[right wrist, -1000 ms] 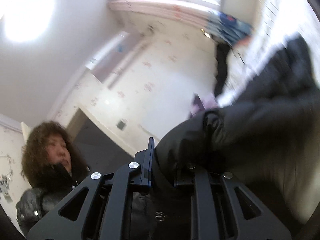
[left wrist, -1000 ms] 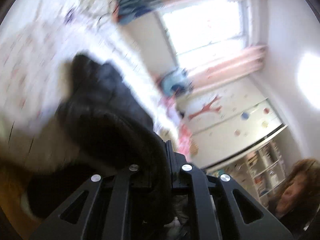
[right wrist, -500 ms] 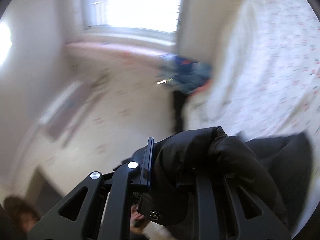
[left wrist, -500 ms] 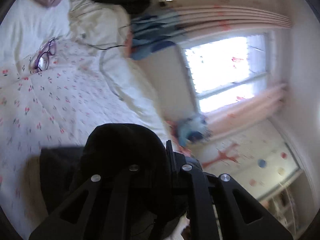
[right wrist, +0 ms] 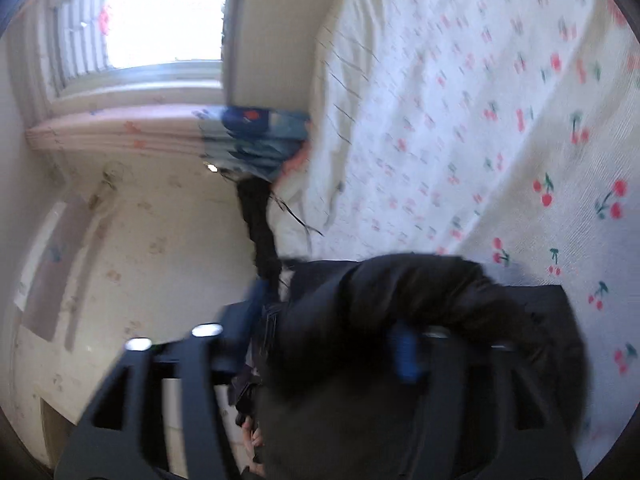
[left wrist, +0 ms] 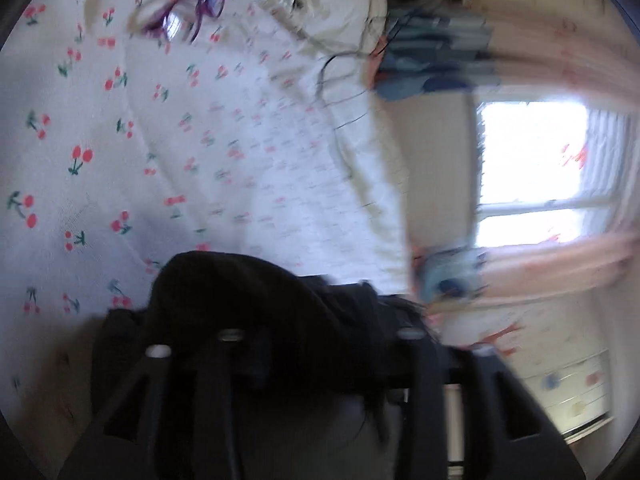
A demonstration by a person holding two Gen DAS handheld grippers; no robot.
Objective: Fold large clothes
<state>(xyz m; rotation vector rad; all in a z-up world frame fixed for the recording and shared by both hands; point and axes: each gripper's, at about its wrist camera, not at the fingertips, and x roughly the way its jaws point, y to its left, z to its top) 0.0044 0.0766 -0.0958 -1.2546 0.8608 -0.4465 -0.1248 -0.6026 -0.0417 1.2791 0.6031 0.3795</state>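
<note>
A black padded jacket (left wrist: 248,292) lies bunched on the cherry-print bed sheet (left wrist: 120,160), right in front of both grippers. My left gripper (left wrist: 320,324) is low over the sheet and its jaws are opening. The jacket fabric drapes across and between its spread fingers, and the pads look clear of it. In the right wrist view the same jacket (right wrist: 408,292) bulges over my right gripper (right wrist: 320,324), whose jaws are also opening. Its blue pads (right wrist: 404,354) stand wide apart with fabric loose between them. The fingertips of both grippers are hidden under the cloth.
Purple glasses (left wrist: 192,12) lie on the sheet at the far end, beside a cream quilt (left wrist: 332,4) with a thin black cable (left wrist: 340,80). Blue clothes (right wrist: 260,136) are piled by the bed's end, under a bright window (right wrist: 160,12). Another dark garment (right wrist: 260,232) hangs off the bed's edge.
Both grippers swung down toward the bed with the black jacket. Their jaws, shut on the fabric before, now stand wide apart, and the jacket rests on the sheet.
</note>
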